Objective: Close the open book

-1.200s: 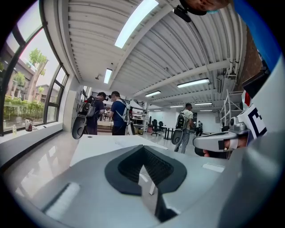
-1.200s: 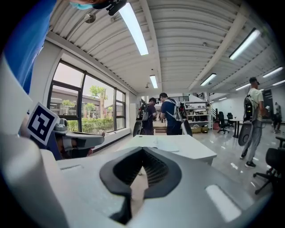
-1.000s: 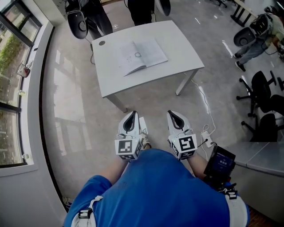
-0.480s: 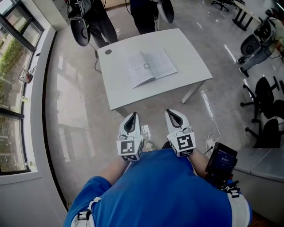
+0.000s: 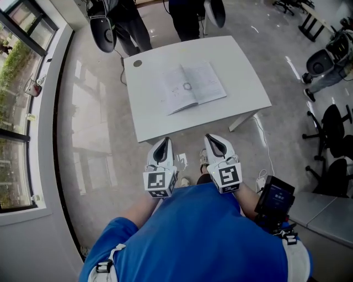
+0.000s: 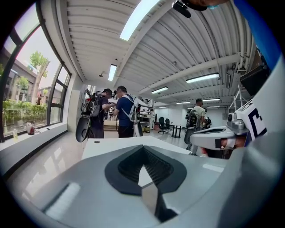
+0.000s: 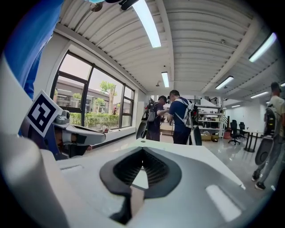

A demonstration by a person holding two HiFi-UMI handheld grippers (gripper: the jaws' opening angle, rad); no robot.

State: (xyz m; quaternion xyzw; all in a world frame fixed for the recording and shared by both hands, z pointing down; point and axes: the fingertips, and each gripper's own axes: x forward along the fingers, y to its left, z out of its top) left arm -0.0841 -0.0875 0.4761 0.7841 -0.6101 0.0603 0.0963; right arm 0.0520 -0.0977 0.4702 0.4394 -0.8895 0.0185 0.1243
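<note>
One white table (image 5: pixel 149 118) bears one open book (image 5: pixel 193 87). There are two grippers, the left gripper (image 5: pixel 163 142) and the right gripper (image 5: pixel 212 139). Two people (image 5: pixel 132 30) stand beyond the table.

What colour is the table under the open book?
White; the table shows best in the head view.

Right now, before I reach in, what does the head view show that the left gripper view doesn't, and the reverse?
Only the head view: the open white-paged book lying flat mid-table, untouched, and the black screen device at the person's right hip.
Only the left gripper view: the ribbed white ceiling with strip lights, and the left gripper up close, jaws together with nothing between them.
Both: the white rectangular table, the people standing at its far edge, and the right gripper.
</note>
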